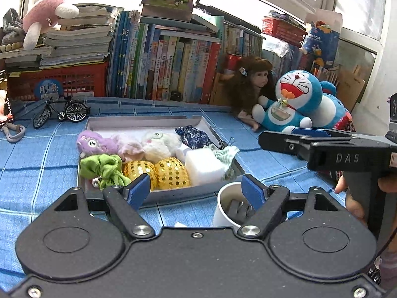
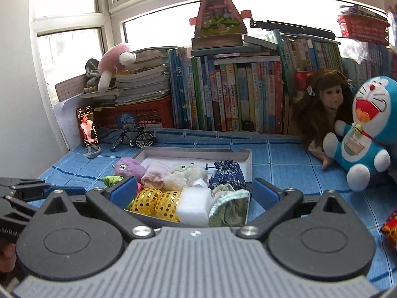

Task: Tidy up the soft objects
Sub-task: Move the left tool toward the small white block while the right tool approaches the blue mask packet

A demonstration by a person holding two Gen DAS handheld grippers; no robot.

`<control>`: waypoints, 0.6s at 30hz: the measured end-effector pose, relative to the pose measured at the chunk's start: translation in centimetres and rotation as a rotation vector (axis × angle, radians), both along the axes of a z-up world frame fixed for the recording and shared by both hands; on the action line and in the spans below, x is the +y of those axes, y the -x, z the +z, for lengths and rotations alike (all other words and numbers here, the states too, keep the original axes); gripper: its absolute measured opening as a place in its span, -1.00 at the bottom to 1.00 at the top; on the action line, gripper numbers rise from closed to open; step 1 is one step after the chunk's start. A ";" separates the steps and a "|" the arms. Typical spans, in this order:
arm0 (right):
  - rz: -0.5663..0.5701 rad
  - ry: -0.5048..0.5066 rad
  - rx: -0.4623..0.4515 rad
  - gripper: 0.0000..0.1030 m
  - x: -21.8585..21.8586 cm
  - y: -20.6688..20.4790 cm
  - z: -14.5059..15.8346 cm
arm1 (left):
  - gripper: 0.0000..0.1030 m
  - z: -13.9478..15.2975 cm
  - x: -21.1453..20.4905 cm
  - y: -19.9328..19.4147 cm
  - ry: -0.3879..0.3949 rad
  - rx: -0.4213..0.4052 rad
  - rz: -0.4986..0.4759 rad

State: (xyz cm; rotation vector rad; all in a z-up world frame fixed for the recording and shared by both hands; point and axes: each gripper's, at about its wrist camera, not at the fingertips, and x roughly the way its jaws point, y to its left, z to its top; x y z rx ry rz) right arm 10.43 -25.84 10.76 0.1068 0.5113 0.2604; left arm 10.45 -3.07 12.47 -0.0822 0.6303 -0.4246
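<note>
Plainly, the shallow grey cardboard tray (image 2: 244, 154) on the blue checked bench (image 1: 37, 168) lies just ahead of both tongs, its long axis running away from them. It already holds the soft things: purple plush (image 1: 95, 144), green scrunchie (image 1: 104, 170), gold sequinned balls (image 2: 156, 202), white foam block (image 2: 192, 206), a checked cloth (image 2: 229, 207). Right tongs (image 2: 196, 188) gape at their widest, empty, straddling the tray's near end. Left tongs (image 1: 196, 188) stand fairly wide, empty, white cup (image 1: 227, 203) just beside the right-hand finger. Judging by this, the right hand is nearer.
</note>
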 end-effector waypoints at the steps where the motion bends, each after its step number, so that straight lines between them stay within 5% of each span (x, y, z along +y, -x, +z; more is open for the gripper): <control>1: -0.004 -0.003 0.000 0.98 -0.2 0.2 -0.1 | 0.53 -0.2 0.0 0.2 0.002 0.000 -0.002; 18: -0.119 -0.029 0.044 0.98 -3.9 2.5 -3.6 | 0.53 -3.4 -0.1 3.7 -0.032 -0.014 -0.017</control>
